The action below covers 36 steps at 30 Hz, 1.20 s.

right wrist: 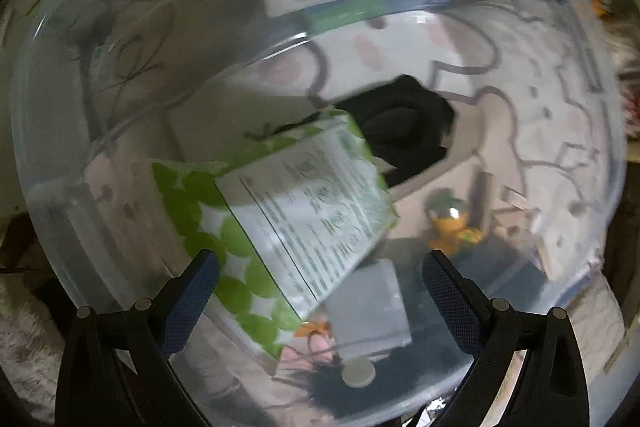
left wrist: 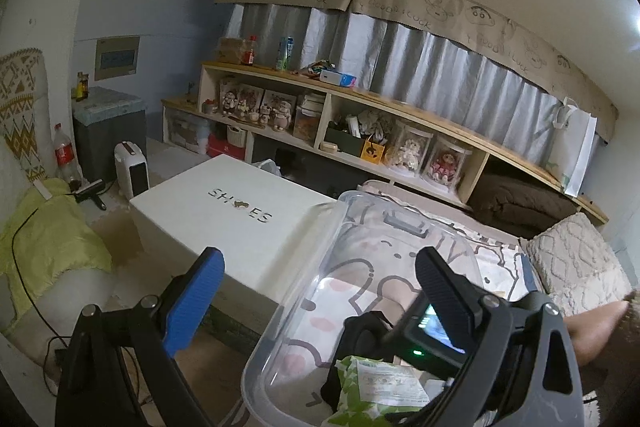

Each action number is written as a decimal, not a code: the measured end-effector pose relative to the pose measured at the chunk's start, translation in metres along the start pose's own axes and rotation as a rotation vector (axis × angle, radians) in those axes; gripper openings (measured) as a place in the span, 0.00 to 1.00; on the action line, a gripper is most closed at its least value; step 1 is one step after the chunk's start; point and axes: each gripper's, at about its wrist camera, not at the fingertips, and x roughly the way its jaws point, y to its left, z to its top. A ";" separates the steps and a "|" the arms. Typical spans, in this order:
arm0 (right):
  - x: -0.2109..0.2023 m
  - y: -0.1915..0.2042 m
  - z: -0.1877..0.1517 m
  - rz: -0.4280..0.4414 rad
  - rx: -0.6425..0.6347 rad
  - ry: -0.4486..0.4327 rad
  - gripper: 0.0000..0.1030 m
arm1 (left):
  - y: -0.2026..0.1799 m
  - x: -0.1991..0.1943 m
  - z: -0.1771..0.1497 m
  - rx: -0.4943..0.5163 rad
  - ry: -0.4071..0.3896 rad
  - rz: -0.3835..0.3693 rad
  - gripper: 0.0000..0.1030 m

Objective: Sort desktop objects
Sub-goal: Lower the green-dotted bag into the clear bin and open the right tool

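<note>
Clear plastic bin — green tissue pack inside.

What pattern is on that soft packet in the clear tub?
Green dots on white packet, clearest in the right wrist view.

Print on the green tissue pack is too smeared to read, and the black thing behind it is maybe cloth, honestly can't tell.

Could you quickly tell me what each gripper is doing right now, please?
Left gripper: open, holding nothing; the clear plastic bin sits between its fingers.
Right gripper: open, holding nothing, hovering over the green-dotted packet in the bin.
</note>
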 end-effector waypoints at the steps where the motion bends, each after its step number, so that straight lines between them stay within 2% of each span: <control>1: 0.003 0.000 0.004 0.029 0.000 0.012 1.00 | 0.000 0.002 0.000 -0.001 0.004 -0.002 0.94; 6: 0.019 -0.006 0.020 0.179 0.040 0.051 1.00 | 0.000 0.011 -0.003 0.012 0.023 -0.002 0.94; 8: 0.027 -0.012 0.021 0.149 0.086 0.083 1.00 | 0.001 0.013 -0.004 0.011 0.028 -0.004 0.94; 11: 0.031 -0.019 0.017 0.181 0.153 0.138 1.00 | 0.003 0.015 -0.004 0.010 0.032 -0.004 0.94; 18: 0.026 -0.021 -0.010 0.324 0.278 0.145 1.00 | 0.005 0.018 -0.004 0.007 0.034 0.004 0.94; 21: 0.029 -0.020 -0.014 0.395 0.388 0.116 1.00 | 0.002 0.015 -0.004 0.016 0.033 -0.002 0.94; 24: 0.039 -0.022 -0.011 0.444 0.511 0.128 1.00 | -0.001 0.009 -0.002 0.022 0.024 -0.001 0.94; 32: 0.071 -0.031 0.012 0.457 0.647 0.115 1.00 | 0.001 0.002 -0.002 0.009 0.006 0.000 0.94; 36: 0.076 -0.046 0.027 0.442 0.689 0.065 1.00 | 0.003 0.009 -0.004 0.012 0.018 0.007 0.94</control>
